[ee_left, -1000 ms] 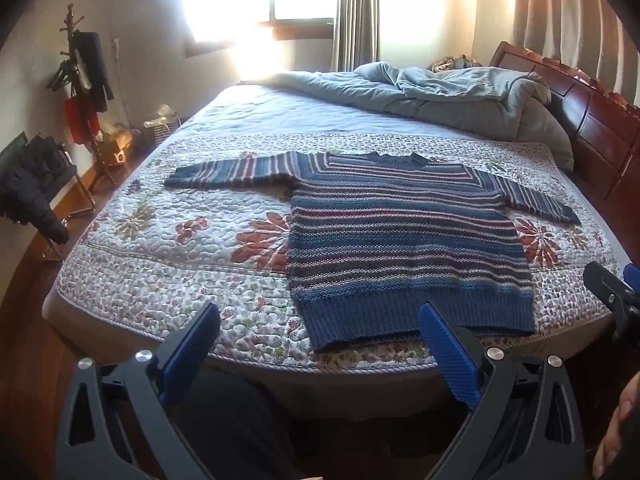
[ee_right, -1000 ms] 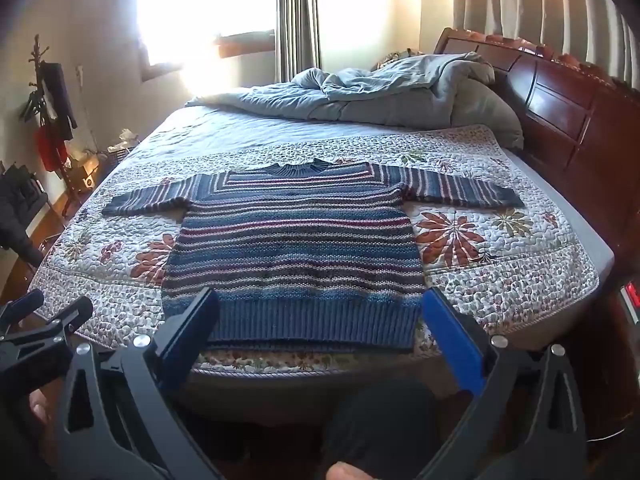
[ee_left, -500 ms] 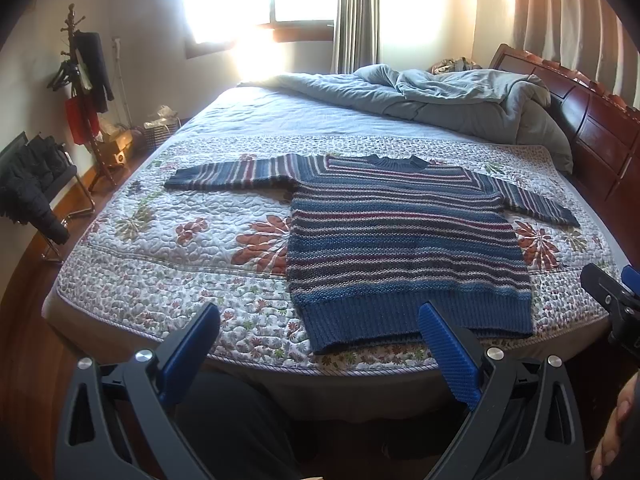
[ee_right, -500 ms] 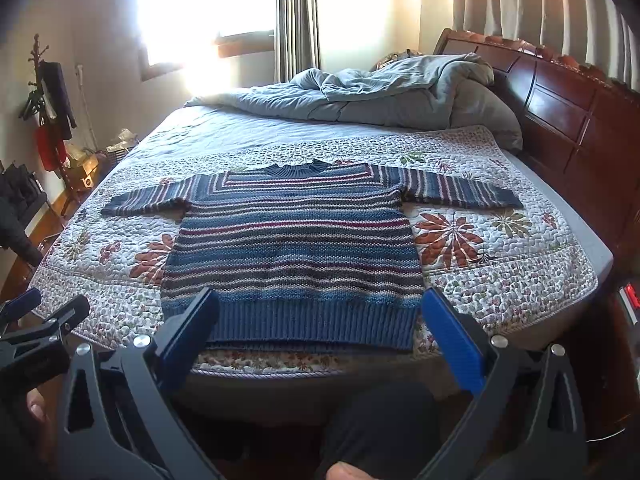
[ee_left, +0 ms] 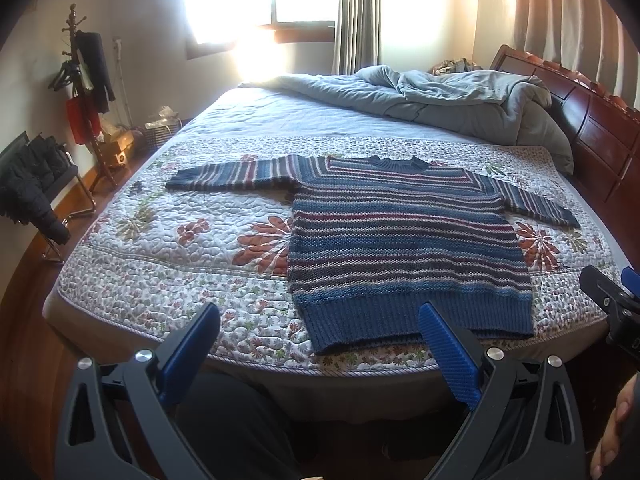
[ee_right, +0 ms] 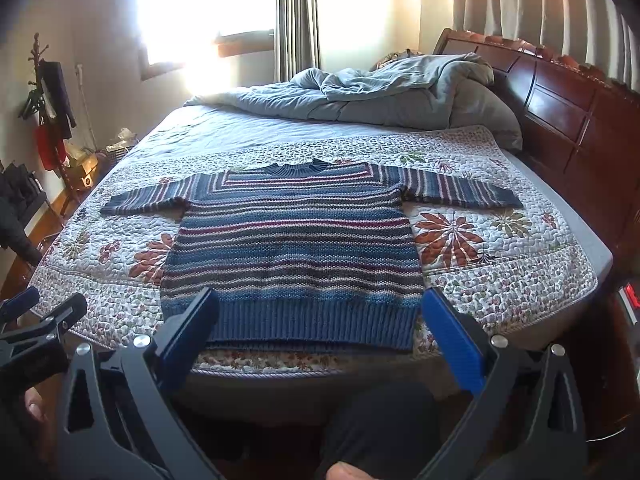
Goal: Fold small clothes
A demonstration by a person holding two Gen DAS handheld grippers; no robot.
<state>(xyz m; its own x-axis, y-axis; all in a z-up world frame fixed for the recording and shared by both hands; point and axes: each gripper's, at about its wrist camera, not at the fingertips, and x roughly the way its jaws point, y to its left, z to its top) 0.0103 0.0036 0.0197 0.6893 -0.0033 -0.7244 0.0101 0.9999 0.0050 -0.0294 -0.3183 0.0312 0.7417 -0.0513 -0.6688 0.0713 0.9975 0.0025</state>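
A small blue striped knit sweater [ee_left: 400,240] [ee_right: 292,248] lies flat and face up on the floral quilt [ee_left: 168,248] [ee_right: 492,256], both sleeves spread out sideways, its ribbed hem toward me. My left gripper [ee_left: 318,332] hovers open before the bed's near edge, short of the hem's left corner, with nothing between its blue pads [ee_left: 448,356]. My right gripper [ee_right: 320,316] is open too, its fingers framing the hem from just in front. Each gripper shows at the edge of the other's view.
A rumpled grey duvet [ee_left: 432,100] is piled at the far side of the bed, by the dark wooden headboard [ee_right: 568,120]. A coat rack [ee_left: 86,80] and a chair with dark clothes [ee_left: 32,192] stand on the left. The person's dark-clad knee [ee_right: 384,428] is below.
Both grippers have drifted slightly toward the bed and the sweater looks a little nearer. The sweater has not moved and both grippers stay open.
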